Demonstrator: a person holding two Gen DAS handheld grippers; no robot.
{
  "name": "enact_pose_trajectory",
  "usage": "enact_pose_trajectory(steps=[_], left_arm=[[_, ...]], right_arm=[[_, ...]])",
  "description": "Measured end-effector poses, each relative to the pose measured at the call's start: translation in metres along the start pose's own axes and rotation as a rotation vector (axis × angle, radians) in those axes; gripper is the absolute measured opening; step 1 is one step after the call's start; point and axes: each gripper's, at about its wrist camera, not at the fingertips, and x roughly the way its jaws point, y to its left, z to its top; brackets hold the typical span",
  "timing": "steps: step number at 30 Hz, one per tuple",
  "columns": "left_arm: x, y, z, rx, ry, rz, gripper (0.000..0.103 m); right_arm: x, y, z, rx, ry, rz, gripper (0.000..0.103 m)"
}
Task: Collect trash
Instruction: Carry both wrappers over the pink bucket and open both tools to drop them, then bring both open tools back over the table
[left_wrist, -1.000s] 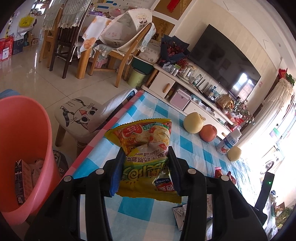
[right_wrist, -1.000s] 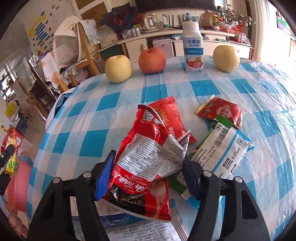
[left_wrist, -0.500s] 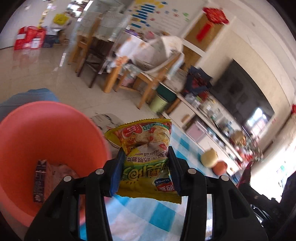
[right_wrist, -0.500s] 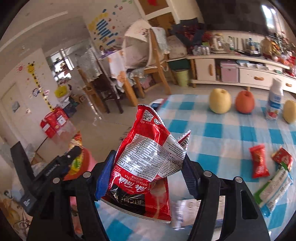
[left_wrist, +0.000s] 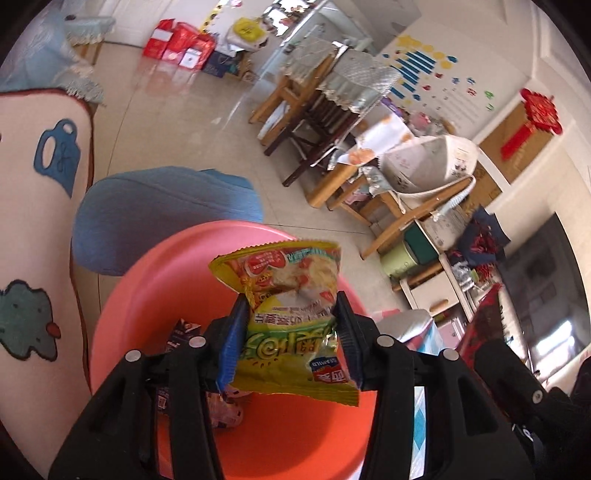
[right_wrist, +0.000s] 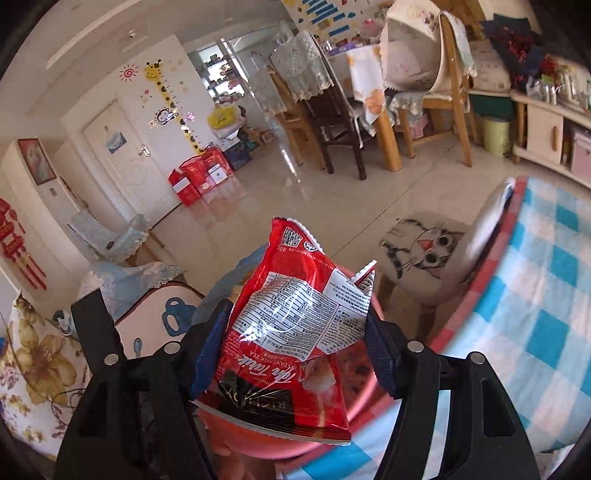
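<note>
The yellow snack packet (left_wrist: 291, 321) stands roughly upright between the left gripper's (left_wrist: 291, 339) blue pads, its long axis running along the fingers, the crimped top edge pointing away from the hand and the bottom seam hanging down toward the wrist. It is crinkled foil, yellow and green with a red badge and a picture of food near the top, pinched in at the waist where the pads press on either side. The jaws have just been opening a little, yet both pads touch the packet and it hangs there, directly over the mouth of the pink bin (left_wrist: 122, 306), which has a dark carton (left_wrist: 181, 334) and other scraps lying inside.

The red milk tea sachet (right_wrist: 295, 332) sits in the right gripper (right_wrist: 295, 350) the same way: long axis along the fingers, torn top corner (right_wrist: 364, 271) pointing up and away, its white nutrition panel facing the camera, the black and red bottom hanging low. The jaws have just been widening here too, with the pads against the sachet's sides. Behind and below it shows the pink bin's rim (right_wrist: 373, 380), beside the blue checked tablecloth (right_wrist: 528, 350) on the right and a cat-face stool (right_wrist: 424, 251) farther off.
</note>
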Motion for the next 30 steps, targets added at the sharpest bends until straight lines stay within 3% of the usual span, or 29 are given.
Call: enact_pose_trajectory(steps=[2, 6, 9, 17, 25, 30], left_arm=[[0.002, 0.005, 0.005, -0.004, -0.005, -0.013, 0.058], [0.003, 0.002, 0.007, 0.033, -0.022, -0.026, 0.069], [0.003, -0.006, 0.004, 0.046, -0.037, -0.068, 0.082], [-0.010, -0.034, -0.018, 0.127, -0.131, -0.141, 0.096], [-0.021, -0.080, -0.052, 0.342, -0.108, -0.261, 0.099], [-0.034, -0.100, -0.073, 0.428, -0.071, -0.288, 0.099]], right_arm=[[0.011, 0.000, 0.002, 0.008, 0.010, -0.011, 0.073], [0.007, -0.003, -0.006, 0.037, -0.024, -0.032, 0.087], [-0.015, -0.016, -0.012, 0.052, -0.067, -0.054, 0.089], [-0.075, -0.038, -0.047, 0.053, -0.146, -0.197, 0.092], [-0.143, -0.069, -0.097, 0.086, -0.181, -0.300, 0.094], [-0.181, -0.082, -0.124, 0.103, -0.200, -0.338, 0.095]])
